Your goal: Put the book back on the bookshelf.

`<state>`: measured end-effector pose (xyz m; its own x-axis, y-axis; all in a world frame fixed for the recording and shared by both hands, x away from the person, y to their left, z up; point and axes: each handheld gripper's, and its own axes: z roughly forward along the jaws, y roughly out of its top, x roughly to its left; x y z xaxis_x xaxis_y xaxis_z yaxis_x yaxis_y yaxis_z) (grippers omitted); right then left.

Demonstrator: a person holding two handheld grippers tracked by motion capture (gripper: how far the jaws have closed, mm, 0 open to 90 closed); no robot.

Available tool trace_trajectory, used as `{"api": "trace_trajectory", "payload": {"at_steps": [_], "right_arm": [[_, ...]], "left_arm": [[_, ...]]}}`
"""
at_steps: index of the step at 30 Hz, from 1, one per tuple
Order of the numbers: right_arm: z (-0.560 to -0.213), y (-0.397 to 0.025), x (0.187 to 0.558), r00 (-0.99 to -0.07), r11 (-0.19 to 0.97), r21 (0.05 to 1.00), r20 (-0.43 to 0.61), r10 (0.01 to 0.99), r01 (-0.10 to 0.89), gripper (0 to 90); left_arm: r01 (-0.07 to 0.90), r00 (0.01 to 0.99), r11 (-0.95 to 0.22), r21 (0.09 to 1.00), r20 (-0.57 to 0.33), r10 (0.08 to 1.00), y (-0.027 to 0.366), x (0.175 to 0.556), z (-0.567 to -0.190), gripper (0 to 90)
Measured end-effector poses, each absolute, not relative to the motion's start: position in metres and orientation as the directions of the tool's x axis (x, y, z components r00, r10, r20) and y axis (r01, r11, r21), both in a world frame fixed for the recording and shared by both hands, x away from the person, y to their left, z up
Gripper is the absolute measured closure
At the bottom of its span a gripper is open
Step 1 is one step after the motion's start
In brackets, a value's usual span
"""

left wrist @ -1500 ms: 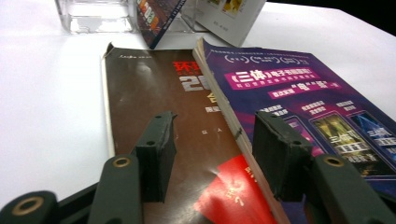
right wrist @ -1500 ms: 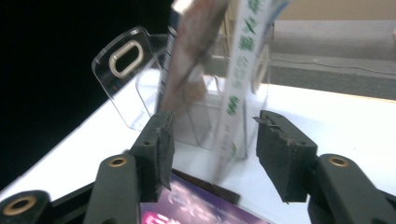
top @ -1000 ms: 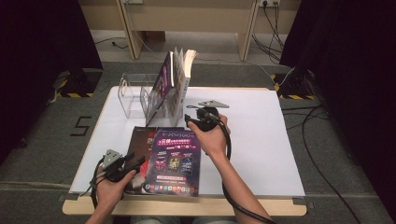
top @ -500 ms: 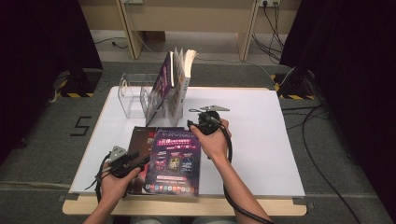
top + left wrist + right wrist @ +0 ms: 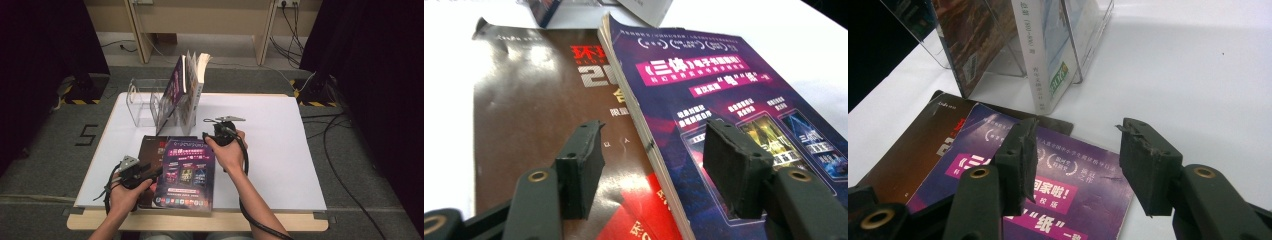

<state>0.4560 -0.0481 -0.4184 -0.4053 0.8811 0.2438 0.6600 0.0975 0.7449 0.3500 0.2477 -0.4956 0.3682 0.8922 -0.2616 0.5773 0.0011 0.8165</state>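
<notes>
Lying flat near the front of the white desk [image 5: 280, 150]: a purple magazine [image 5: 187, 172], overlapping a brown magazine [image 5: 150, 150]. Left tongs [image 5: 649, 165] spread apart, straddling the purple magazine's left edge; right tongs [image 5: 1073, 160] also apart, poised above its far corner. Apparently a pickup about to start: next, closing on those edges, then lifting. Clear acrylic rack [image 5: 145, 100] with upright books [image 5: 190, 85] close behind; open desk to the right.

Purple magazine [image 5: 186, 172], pink banners; brown magazine [image 5: 539, 120], red corner; white table [image 5: 280, 145].
</notes>
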Motion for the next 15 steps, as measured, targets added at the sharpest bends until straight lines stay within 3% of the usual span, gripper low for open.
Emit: {"api": "trace_trajectory", "payload": {"at_steps": [15], "right_arm": [[-0.431, -0.049, 0.463, -0.384, 0.090, 0.717, 0.259, 0.886, 0.691, 49.2]], "left_arm": [[0.593, 0.362, 0.009, 0.805, -0.277, 0.890, 0.246, 0.350, -0.499, 37.0]]}}
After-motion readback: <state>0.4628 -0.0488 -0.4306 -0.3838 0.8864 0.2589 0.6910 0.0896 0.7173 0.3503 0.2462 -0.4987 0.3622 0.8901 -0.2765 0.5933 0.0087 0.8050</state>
